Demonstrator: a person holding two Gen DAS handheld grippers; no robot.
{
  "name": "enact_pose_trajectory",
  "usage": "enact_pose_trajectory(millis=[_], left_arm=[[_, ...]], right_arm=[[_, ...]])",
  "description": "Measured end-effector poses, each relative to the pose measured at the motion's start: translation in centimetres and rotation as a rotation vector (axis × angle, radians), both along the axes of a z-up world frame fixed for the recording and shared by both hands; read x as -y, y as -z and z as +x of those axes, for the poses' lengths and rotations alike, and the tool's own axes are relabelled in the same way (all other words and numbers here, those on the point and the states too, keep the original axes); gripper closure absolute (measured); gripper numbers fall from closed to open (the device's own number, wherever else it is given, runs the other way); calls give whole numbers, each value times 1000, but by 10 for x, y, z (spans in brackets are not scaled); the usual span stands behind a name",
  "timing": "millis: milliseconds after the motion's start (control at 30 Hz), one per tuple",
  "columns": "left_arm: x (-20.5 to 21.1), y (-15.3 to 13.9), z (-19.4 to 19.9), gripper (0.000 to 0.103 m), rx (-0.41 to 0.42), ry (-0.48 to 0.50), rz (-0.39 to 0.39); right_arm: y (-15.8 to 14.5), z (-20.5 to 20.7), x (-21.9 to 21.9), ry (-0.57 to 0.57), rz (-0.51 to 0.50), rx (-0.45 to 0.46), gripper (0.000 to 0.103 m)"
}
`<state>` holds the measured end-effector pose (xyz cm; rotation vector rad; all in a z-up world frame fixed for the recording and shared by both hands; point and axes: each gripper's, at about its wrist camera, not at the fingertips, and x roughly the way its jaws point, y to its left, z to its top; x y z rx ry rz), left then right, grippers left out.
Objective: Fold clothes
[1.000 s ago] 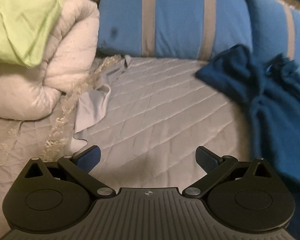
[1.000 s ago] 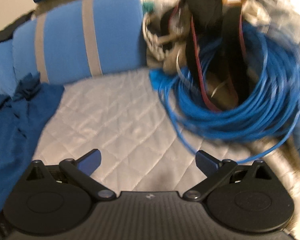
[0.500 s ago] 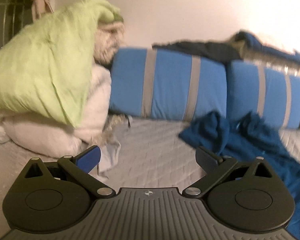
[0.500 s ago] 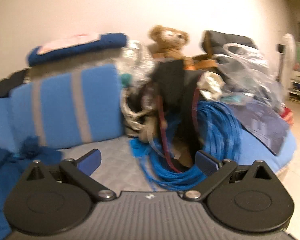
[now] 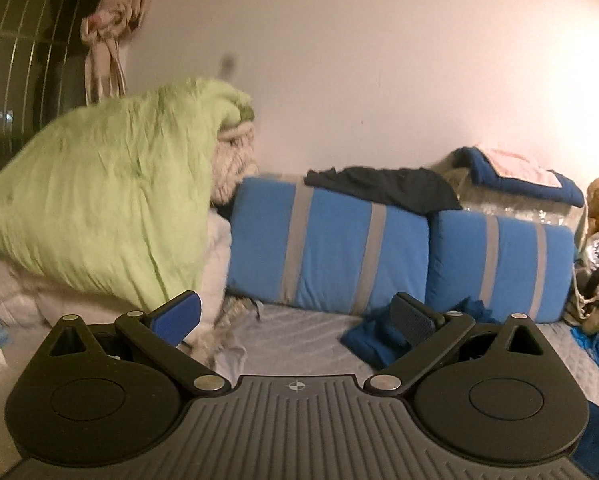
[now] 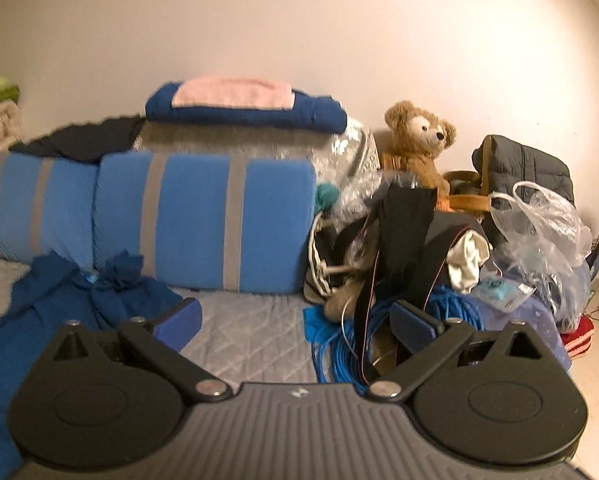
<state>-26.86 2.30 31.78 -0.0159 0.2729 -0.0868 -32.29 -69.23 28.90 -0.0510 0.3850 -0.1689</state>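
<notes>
Grippers level above the bed (image 5: pixel 299 336): left hand-held gripper (image 5: pixel 295 316) and right hand-held gripper (image 6: pixel 297 318) both spread wide, empty; blue garment (image 6: pixel 59 304) lies crumpled below.

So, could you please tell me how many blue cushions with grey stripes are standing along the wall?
2. One cushion stands left, beside the green duvet; the other cushion stands right, nearer the teddy bear. More may be hidden behind the duvet.

Spread, empty left tool (image 5: pixel 295 318) above bed (image 5: pixel 299 344)

Plain pale wall (image 6: pixel 299 40), warm light, barred dark window (image 5: pixel 15 80) with tied curtain (image 5: pixel 107 28), blue striped cushions (image 6: pixel 203 220), quilted grey bed cover (image 6: pixel 255 332)
</notes>
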Motion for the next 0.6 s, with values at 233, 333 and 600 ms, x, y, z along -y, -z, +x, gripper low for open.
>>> enact_pose_trajectory(millis=[233, 333, 600], left_arm=[[-3, 10, -8, 0, -20, 33, 59], [2, 42, 1, 0, -77, 70, 3], [23, 126, 35, 0, -256, 171, -135]], right_arm=[[-51, -30, 18, -69, -5, 16, 0], [-17, -26, 8, -129, 18, -38, 0], [87, -7, -28, -295, 170, -227, 0]])
